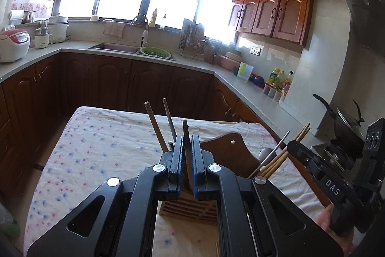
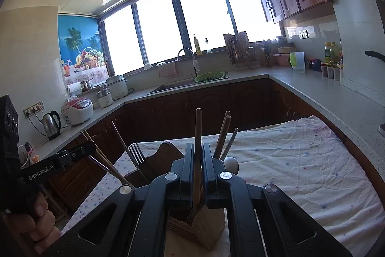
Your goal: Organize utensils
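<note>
chopsticks (image 2: 222,134) and a fork (image 2: 136,153) are held in the wooden holder (image 2: 204,220); a utensil handle is clamped by each claw, left (image 1: 186,148) and right (image 2: 197,151); their ends are hidden.

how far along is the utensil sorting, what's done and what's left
Mostly done, it seems: the fork, chopsticks and other handles already stand in the wooden holder. In hand: the left gripper and the right gripper each clamp an upright utensil over the holder. Left: seating those two. One loose stick lies on the tablecloth.
</note>
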